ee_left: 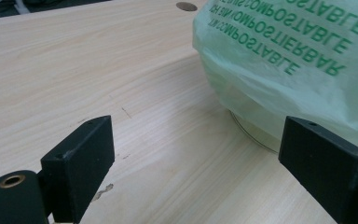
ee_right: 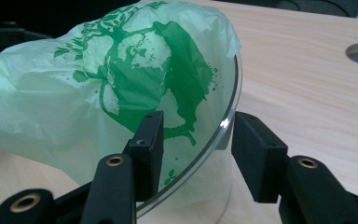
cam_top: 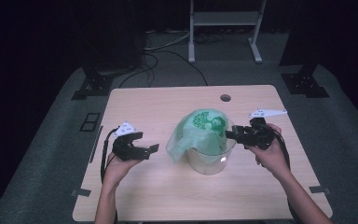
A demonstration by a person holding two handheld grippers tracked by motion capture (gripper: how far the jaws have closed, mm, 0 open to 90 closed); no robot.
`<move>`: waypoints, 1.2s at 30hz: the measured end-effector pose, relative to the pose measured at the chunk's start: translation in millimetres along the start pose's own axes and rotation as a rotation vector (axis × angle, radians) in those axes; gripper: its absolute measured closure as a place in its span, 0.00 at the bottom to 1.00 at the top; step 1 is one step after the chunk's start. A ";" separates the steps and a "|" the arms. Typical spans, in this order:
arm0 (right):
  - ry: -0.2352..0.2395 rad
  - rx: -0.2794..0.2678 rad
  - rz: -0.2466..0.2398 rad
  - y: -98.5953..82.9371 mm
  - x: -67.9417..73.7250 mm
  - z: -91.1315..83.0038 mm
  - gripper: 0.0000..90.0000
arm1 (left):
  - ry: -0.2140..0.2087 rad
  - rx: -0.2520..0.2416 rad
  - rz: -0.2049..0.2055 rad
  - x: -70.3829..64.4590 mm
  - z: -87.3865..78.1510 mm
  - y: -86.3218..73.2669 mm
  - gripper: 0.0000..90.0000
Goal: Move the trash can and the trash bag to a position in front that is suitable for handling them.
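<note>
green, thin and crinkled: a compostable bag [cam_top: 200,130] sits half stuffed into a clear container [cam_top: 209,161] at centre frame in the high view, a little right of the table's middle. bag mouth is not yet folded over the rim; most of the film bulges up and spills down the container's left side, toward the lower left of the frame. tree print faces up and right, block lettering runs along the left flank [ee_left: 279,42].

key relation: the container rim [ee_right: 223,126] passes between the right gripper [ee_right: 196,144] jaws. one jaw lies inside against the bag film, the other outside the clear wall, and the jaws are apart with a gap on both sides, not yet pinching. the rim runs as an arc from lower left to upper right of the right gripper view, so closing would bite wall and film together.

left gripper [ee_left: 196,154] hangs low over the table [cam_top: 140,100], left of centre in the high view, jaws spread wide and holding nothing. bag's draped side lies to the upper right of its view, near but apart. right gripper is the nearer one, by my reading.

wooden tabletop, cable hole [cam_top: 225,98] near the far edge.
</note>
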State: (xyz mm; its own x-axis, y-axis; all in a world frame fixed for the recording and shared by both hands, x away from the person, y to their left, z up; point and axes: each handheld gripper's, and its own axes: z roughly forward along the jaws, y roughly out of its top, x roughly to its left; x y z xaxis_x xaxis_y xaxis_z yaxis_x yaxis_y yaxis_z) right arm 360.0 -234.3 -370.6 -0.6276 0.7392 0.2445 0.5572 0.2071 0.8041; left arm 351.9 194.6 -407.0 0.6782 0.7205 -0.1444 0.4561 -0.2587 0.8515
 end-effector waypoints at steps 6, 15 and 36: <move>0.029 0.017 0.012 -8.0 13.8 -4.8 0.58 | 0.000 0.010 -0.006 0.9 -2.2 -4.1 0.10; 0.068 -0.010 -0.047 8.9 17.0 -29.2 0.40 | -0.004 0.009 -0.009 -0.3 -4.2 -6.6 0.10; 0.245 0.183 -0.369 77.0 76.4 29.2 0.30 | -0.030 0.019 -0.007 -1.4 0.0 -9.1 0.10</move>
State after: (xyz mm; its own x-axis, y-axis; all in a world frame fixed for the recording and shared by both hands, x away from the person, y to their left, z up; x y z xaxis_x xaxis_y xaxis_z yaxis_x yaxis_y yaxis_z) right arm 370.8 -143.1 -305.9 -0.8989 0.4267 0.0993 0.3461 0.5527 0.7581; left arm 346.8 196.0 -414.5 0.6919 0.7028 -0.1654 0.4716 -0.2664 0.8406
